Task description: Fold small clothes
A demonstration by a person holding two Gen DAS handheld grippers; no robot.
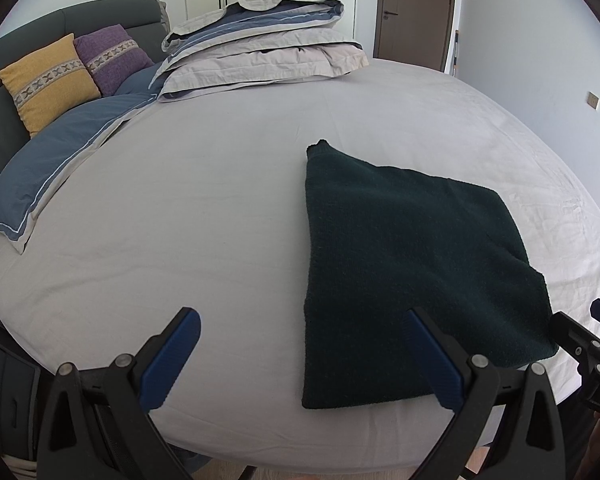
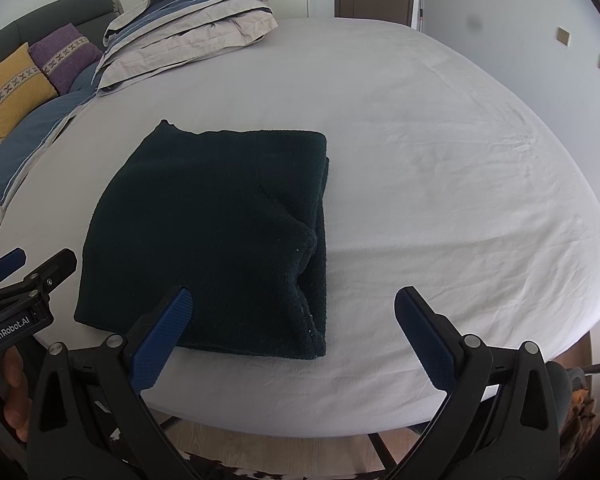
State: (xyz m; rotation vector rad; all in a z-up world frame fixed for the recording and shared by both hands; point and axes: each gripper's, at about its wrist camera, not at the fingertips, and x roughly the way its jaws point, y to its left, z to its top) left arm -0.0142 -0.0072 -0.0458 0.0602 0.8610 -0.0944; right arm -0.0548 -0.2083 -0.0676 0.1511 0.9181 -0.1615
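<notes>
A dark green knitted garment (image 1: 404, 264) lies folded into a rough square on the white sheet near the bed's front edge; it also shows in the right wrist view (image 2: 220, 236). My left gripper (image 1: 300, 324) is open and empty, above the front edge, its right finger over the garment's near left corner. My right gripper (image 2: 296, 304) is open and empty, its left finger over the garment's near edge. The right gripper shows at the left view's right edge (image 1: 588, 328), and the left gripper at the right view's left edge (image 2: 24, 268).
The bed (image 1: 204, 208) has a white sheet. A stack of folded grey and blue bedding (image 1: 260, 48) lies at the back. A yellow cushion (image 1: 48, 80) and a purple cushion (image 1: 112, 56) lean on the dark headboard at the left. A door (image 1: 416, 8) stands behind.
</notes>
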